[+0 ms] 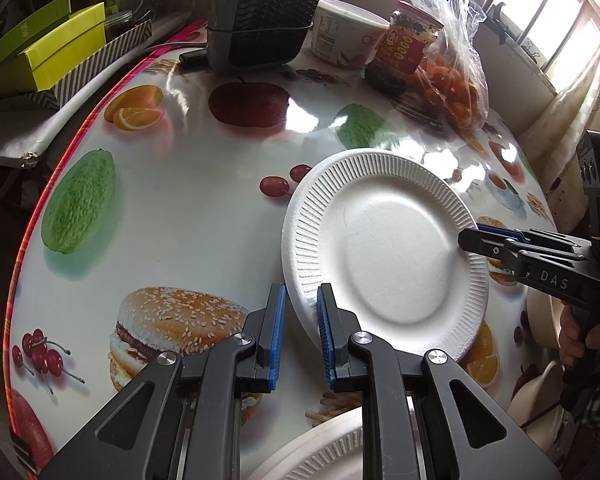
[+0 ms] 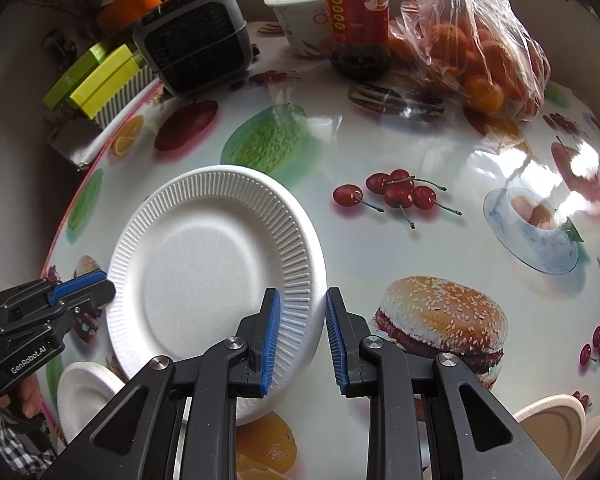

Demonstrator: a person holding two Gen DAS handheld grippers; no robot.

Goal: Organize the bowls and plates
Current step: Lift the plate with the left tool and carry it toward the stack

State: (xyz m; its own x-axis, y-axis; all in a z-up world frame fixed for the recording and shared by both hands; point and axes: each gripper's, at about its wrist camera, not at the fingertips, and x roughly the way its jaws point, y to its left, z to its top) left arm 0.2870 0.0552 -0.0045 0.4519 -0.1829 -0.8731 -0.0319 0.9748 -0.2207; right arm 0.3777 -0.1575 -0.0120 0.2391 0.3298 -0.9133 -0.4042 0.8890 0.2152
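A white paper plate (image 1: 380, 240) (image 2: 204, 272) with a ribbed rim is held between both grippers over the fruit-print table (image 1: 188, 208). My left gripper (image 1: 302, 304) is shut on the plate's near-left rim; in the right wrist view the left gripper (image 2: 108, 284) pinches the plate's left edge. My right gripper (image 2: 302, 312) is shut on the opposite rim, and the left wrist view shows the right gripper (image 1: 466, 240) clamped on the plate's right edge. The plate tilts slightly. A second white plate (image 1: 320, 452) (image 2: 84, 396) lies below, near the table's front edge.
Beige bowls (image 1: 540, 320) (image 2: 552, 424) sit at the table's near right. At the back stand a grey fan unit (image 1: 260, 16), a white tub (image 1: 348, 32), a red-labelled jar (image 1: 408, 44) and a bag of oranges (image 2: 480, 56). Green boxes (image 1: 48, 52) lie off the left edge.
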